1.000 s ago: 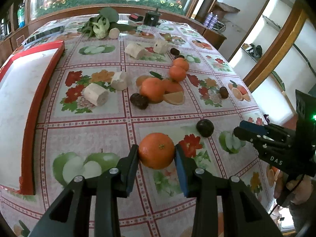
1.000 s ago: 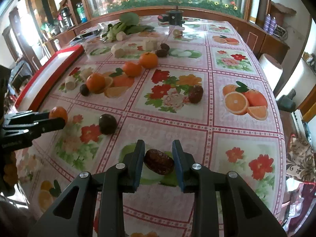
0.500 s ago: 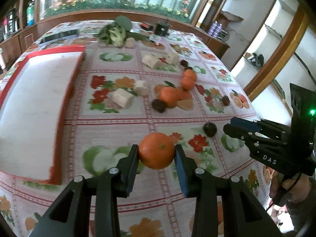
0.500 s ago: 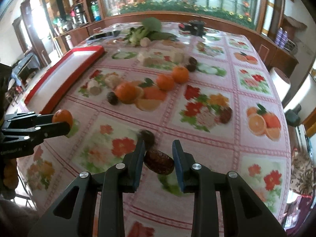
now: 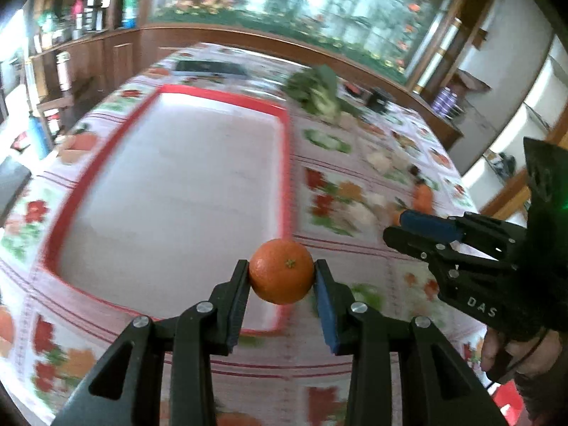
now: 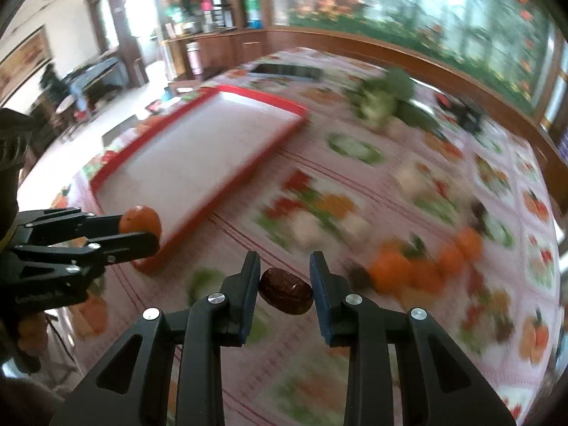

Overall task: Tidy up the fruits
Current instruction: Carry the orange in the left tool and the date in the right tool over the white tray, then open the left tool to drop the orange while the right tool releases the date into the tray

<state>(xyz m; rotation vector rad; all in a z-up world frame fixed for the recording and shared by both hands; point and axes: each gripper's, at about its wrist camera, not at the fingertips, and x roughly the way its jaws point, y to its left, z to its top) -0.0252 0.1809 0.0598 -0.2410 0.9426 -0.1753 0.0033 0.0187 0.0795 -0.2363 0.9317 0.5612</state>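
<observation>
1. I'm seeing the left gripper clamping an orange between its fingers; both inner pads are touching the fruit's sides, near the tips.
2. The orange is sitting w/ its small stem mark facing the left wrist cam, and the fruit is bulging a bit above and below the pads.
3. I'm holding it in the air over the near right corner of the red-rimmed tray; the tray's white floor is showing beyond it.
4. The right gripper is gripping a dark brown date; the fingers are standing a bit wider than the fruit looks, so I'm reading contact at its two ends, the left end looking just touching.
5. The date is lying crosswise between the pads, tilted down toward the right one, off the bench.
6. From the right wrist cam I'm seeing the left gripper at far left w/ the orange at its tips, right at the tray's near corner.
7. More oranges are lying on the floral cloth to the right, blurred; leafy greens are lying farther back.
</observation>
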